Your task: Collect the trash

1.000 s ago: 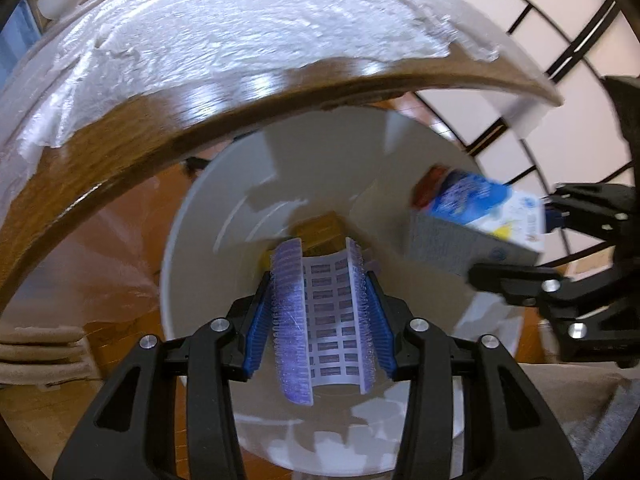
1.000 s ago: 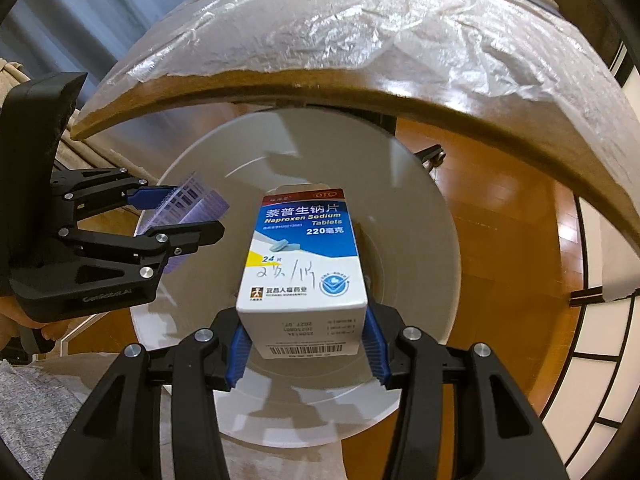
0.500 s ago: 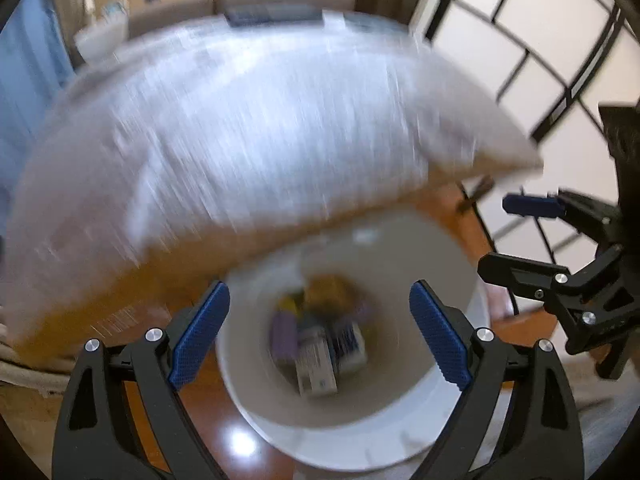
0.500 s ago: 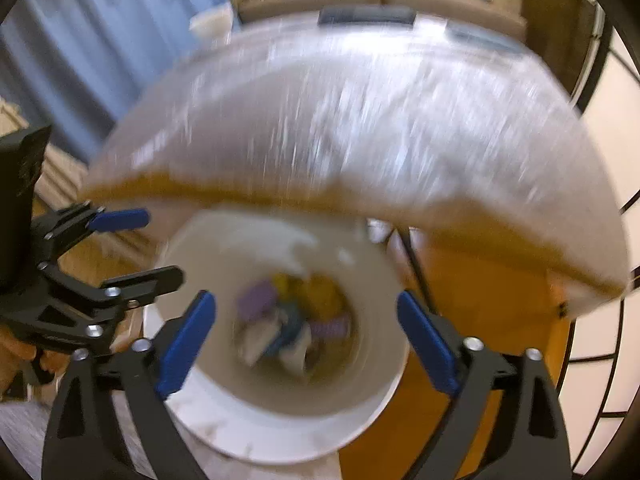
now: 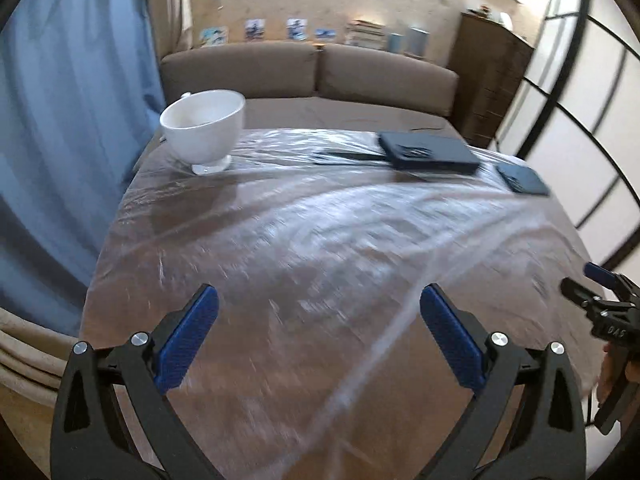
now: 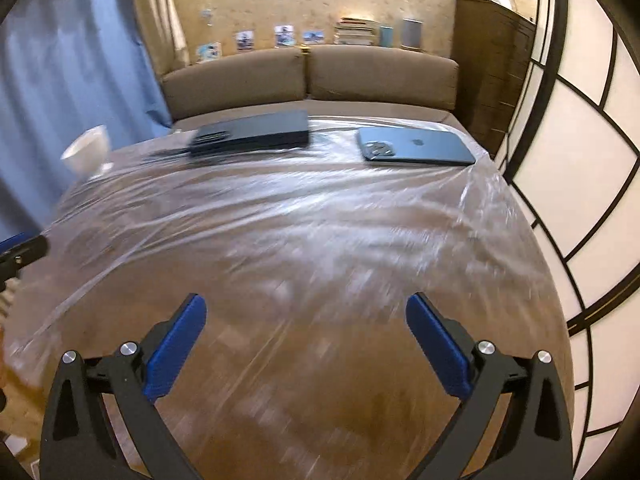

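Observation:
Both views look across a wooden table (image 5: 280, 240) wrapped in clear plastic film. My left gripper (image 5: 319, 294) hangs over its near part, jaws still opening wide, nothing between the blue pads. My right gripper (image 6: 306, 302) is the same: jaws opening, nothing between them. The right gripper (image 5: 580, 278) also shows at the right edge of the left wrist view, and a tip of the left gripper (image 6: 24, 244) shows at the left edge of the right wrist view. No trash and no bin is in view.
A white footed cup (image 5: 204, 128) stands at the table's far left. A flat dark box (image 5: 428, 150) and a dark phone (image 6: 416, 146) lie at the far side. Behind are a brown sofa (image 5: 280, 68), a blue curtain (image 5: 60, 120) and a paned screen (image 6: 580, 120).
Both grippers let go, the left of a blister pack and the right of a medicine box, into a white bin. They opened wide and swung up over the table; the bin left view.

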The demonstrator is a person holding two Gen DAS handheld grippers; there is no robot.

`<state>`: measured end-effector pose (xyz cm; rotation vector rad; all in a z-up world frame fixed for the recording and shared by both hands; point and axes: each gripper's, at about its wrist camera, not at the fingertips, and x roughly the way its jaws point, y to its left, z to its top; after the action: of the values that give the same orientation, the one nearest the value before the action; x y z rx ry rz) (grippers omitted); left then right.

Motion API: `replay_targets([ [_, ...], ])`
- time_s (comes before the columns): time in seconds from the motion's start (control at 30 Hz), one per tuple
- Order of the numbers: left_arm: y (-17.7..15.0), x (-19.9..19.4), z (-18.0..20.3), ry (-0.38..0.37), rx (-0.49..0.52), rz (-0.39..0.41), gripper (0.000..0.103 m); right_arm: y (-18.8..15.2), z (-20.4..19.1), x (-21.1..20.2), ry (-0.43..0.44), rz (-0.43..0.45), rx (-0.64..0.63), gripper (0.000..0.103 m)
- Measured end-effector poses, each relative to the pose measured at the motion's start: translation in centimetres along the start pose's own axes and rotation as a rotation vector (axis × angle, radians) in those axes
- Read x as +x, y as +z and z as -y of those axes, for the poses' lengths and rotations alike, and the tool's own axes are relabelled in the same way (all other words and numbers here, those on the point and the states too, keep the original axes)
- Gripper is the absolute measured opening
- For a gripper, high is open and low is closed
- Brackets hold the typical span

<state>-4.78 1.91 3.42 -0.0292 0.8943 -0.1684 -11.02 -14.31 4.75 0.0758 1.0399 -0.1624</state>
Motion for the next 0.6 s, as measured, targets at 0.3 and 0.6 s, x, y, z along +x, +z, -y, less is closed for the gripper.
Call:
replay_targets([
  [0.3, 1.9, 5.6, -3.2, 0.114, -0.073, -0.077, 0.101, 3.0, 3.9, 5.8, -0.072, -0.013, 0.04, 0.098],
  [0.6, 2.1, 6.6, -3.5, 0.161, -0.047, -0.06, 0.102, 3.9, 4.7, 8.1, -0.083, -0.057, 0.03, 0.099],
])
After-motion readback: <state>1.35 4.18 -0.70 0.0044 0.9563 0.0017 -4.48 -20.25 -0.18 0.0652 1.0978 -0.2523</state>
